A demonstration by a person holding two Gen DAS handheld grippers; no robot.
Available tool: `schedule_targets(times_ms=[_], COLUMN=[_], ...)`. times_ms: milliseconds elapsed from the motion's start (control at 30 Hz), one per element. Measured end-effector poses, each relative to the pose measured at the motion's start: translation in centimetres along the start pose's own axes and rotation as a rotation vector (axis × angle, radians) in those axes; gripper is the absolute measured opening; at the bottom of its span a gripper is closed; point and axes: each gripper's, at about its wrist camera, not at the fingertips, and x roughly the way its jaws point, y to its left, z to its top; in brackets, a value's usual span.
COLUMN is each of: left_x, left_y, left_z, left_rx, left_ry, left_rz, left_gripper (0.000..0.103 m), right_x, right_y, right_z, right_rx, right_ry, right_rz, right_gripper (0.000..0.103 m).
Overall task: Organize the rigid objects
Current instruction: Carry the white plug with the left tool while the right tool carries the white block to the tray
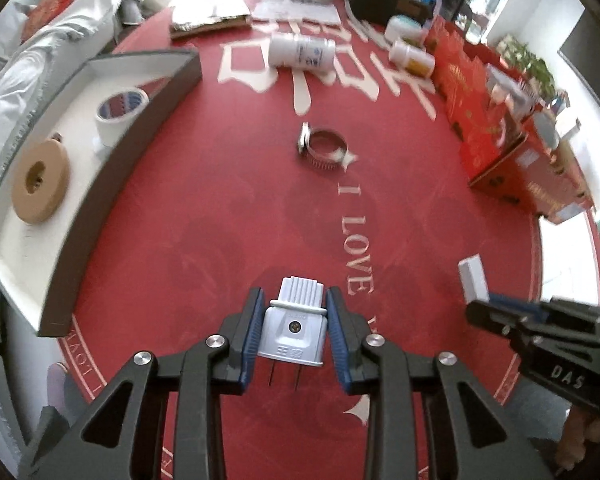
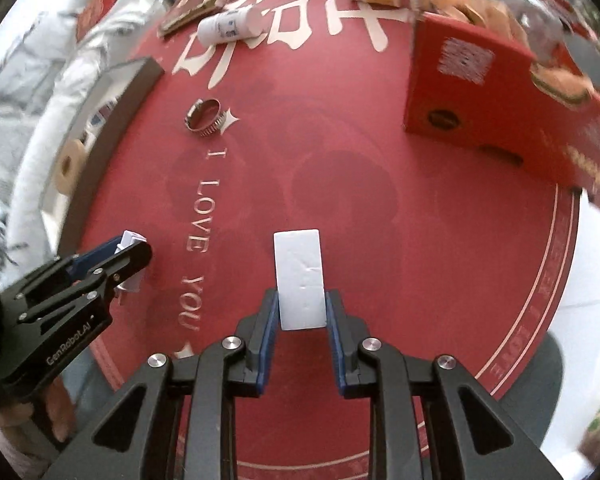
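Clamping a white plug [image 1: 293,330] crosswise in the left gripper [image 1: 294,320], prongs trailing back, presumably bound for the tray [image 1: 100,184] at left, already holding a tape roll [image 1: 121,114] and wooden disc [image 1: 40,176]; pinching a white block [image 2: 300,280] by its near end in the right gripper [image 2: 302,312]; leaving the hose clamp [image 1: 324,146] lying mid-mat.

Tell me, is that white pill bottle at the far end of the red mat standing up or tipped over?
Tipped over. The white pill bottle lies on its side on the red mat, its length running across the mat.
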Motion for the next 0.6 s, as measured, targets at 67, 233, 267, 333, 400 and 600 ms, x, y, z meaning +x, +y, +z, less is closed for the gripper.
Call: schedule_targets(times_ms=[67, 233, 267, 333, 400, 600], left_x=[-1.3, -3.9, -4.7, -5.8, -6.5, -9.8], left_y=[-0.1, -0.1, 0.1, 0.2, 0.3, 2.4], left_z=[0.3, 1.4, 1.7, 2.4, 3.2, 5.7], left_rx=[-0.013, -0.039, -0.053, -0.07, -0.082, -0.17], left_ry=[-0.028, -0.078, -0.088, -0.115, -0.143, -0.225], left_rz=[-0.009, -0.005, -0.012, -0.017, -0.011, -0.003], left_gripper=[0.034, 0.034, 0.034, 0.034, 0.034, 0.034], right_x=[-0.5, -2.1, -2.4, -3.3, -4.2, -6.9], right_y=[0.6, 1.1, 1.5, 2.1, 2.7, 5.1], right_z=[-0.2, -0.7, -0.6, -0.4, 0.1, 2.3], right_rx=[0.02, 0.048, 0.05, 0.054, 0.049, 0.015], right_ry=[-0.011, -0.048, -0.053, -0.071, -0.094, -0.162], right_rz=[0.021, 0.068, 0.076, 0.094, 0.103, 0.142], right_gripper=[0.025, 0.025, 0.025, 0.025, 0.025, 0.025])
